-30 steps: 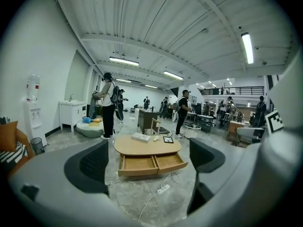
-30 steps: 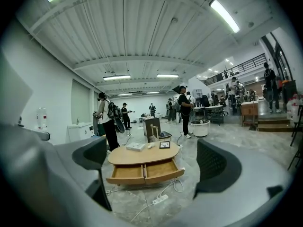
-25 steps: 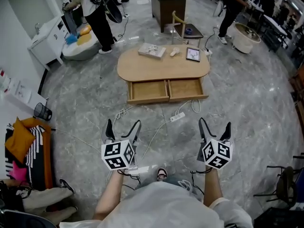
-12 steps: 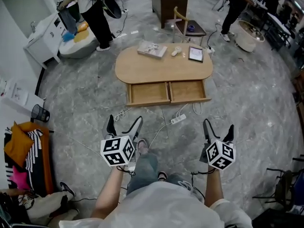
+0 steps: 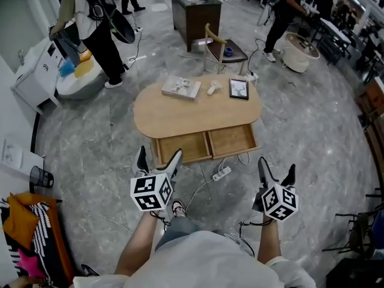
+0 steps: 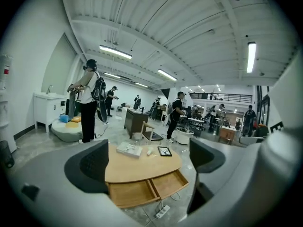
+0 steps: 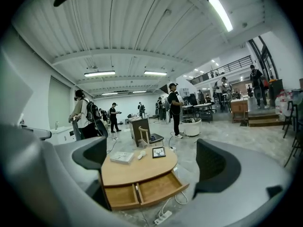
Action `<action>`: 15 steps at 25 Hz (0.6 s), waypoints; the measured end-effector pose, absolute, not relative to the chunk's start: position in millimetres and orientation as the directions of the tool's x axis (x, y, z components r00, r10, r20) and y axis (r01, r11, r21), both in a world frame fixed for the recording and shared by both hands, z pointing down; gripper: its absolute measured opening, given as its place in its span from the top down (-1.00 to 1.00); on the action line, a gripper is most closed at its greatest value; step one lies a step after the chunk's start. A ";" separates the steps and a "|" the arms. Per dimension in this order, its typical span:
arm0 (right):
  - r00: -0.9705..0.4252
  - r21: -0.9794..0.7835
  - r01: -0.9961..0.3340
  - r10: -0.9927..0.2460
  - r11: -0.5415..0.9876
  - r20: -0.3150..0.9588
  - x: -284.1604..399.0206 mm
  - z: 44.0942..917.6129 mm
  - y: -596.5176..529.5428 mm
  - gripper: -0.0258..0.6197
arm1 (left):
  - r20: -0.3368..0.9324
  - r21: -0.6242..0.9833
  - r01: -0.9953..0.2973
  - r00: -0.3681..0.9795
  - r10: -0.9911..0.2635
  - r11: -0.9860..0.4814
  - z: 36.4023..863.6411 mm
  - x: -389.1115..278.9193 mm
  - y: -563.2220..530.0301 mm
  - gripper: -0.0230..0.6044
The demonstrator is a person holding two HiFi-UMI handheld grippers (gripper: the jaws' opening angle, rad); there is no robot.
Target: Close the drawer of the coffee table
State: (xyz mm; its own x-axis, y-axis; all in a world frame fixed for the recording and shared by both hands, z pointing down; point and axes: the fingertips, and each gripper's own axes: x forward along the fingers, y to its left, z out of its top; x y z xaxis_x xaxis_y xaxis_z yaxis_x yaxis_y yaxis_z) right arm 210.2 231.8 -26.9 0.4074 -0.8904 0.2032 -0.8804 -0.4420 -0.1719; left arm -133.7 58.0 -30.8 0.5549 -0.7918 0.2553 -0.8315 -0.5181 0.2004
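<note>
An oval wooden coffee table [image 5: 180,117] stands on the grey floor ahead of me, with two drawers pulled out at its near side: the left drawer [image 5: 181,148] and the right drawer [image 5: 231,140]. Both look empty. The same table [image 6: 142,164] and its drawers [image 6: 150,189] show between the left jaws, and again as the table [image 7: 137,168] in the right gripper view. My left gripper [image 5: 157,160] is open, a short way in front of the left drawer. My right gripper [image 5: 276,171] is open too, right of the right drawer and nearer to me.
A book [image 5: 181,87], a small white object [image 5: 213,88] and a dark tablet [image 5: 238,89] lie on the tabletop. A white power strip [image 5: 221,174] with cables lies on the floor just before the drawers. A chair [image 5: 219,48] and a dark cabinet [image 5: 193,12] stand beyond; people stand around.
I have stepped closer: the table and its open drawers now lie nearer to both grippers. Both grippers stay open and empty.
</note>
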 end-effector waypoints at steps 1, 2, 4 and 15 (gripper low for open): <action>0.422 -0.174 -0.873 -0.885 -0.455 0.198 210.6 -28.6 220.1 -0.90 | 0.256 0.196 -0.826 0.563 -0.786 -0.528 -31.4 -133.3 42.5 -0.73; 0.436 -0.179 -0.865 -0.879 -0.469 0.194 211.2 -29.5 208.6 -0.90 | 0.259 0.194 -0.821 0.571 -0.779 -0.537 -31.5 -133.3 27.3 -0.73; 0.461 -0.187 -0.849 -0.866 -0.494 0.194 212.2 -29.0 186.1 -0.90 | 0.267 0.193 -0.812 0.584 -0.767 -0.551 -29.8 -134.2 -1.3 -0.73; 0.432 -0.155 -0.865 -0.866 -0.477 0.251 209.1 -6.1 85.0 -0.90 | 0.371 0.198 -0.832 0.553 -0.746 -0.518 14.7 -130.9 -88.0 -0.73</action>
